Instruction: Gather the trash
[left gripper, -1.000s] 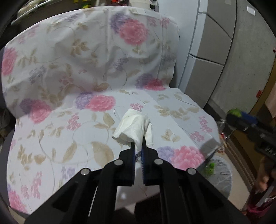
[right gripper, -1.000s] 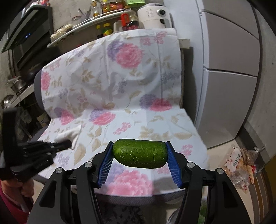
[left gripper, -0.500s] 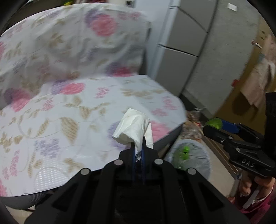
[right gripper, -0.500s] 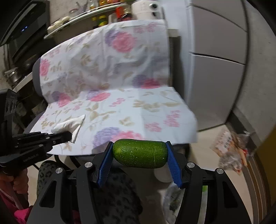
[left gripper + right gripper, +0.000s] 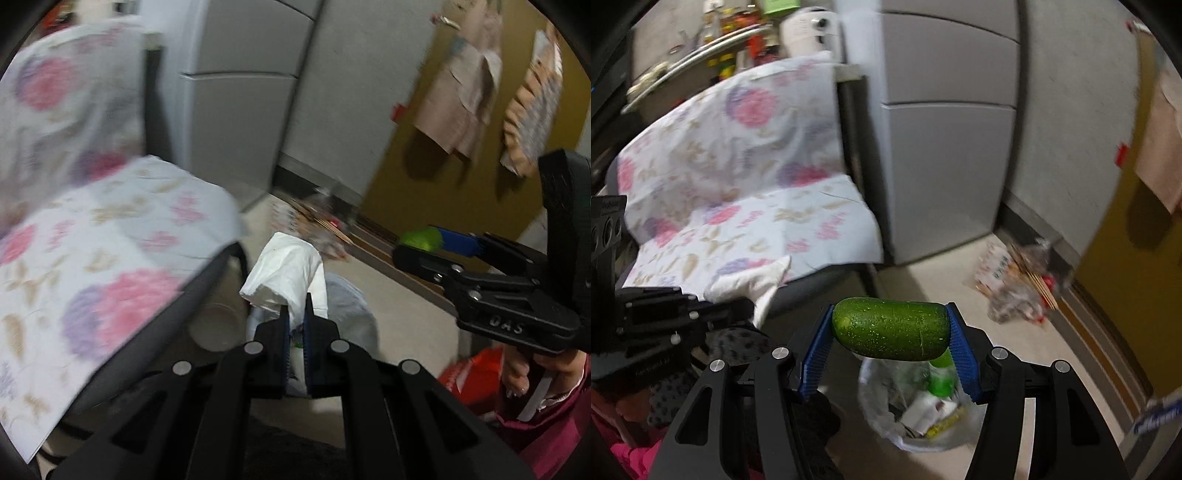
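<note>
My left gripper (image 5: 295, 314) is shut on a crumpled white tissue (image 5: 286, 269) and holds it in the air past the chair's front edge, above a bin lined with a clear bag (image 5: 351, 314). The tissue also shows in the right wrist view (image 5: 750, 284). My right gripper (image 5: 890, 328) is shut on a green cucumber (image 5: 890, 328), held sideways just above the same bin (image 5: 886, 406), which holds several bits of trash and a green bottle (image 5: 940, 380). The right gripper shows in the left wrist view (image 5: 421, 245) to the right.
A chair with a flowered cover (image 5: 92, 240) stands on the left. A grey fridge (image 5: 945, 147) is behind it. A heap of wrappers and sticks (image 5: 1015, 284) lies on the floor by the wall. A red bag (image 5: 472, 376) sits at lower right.
Both grippers swung right, away from the chair seat and over the floor bin, each still holding its item. The bin has come into view under the right gripper.
</note>
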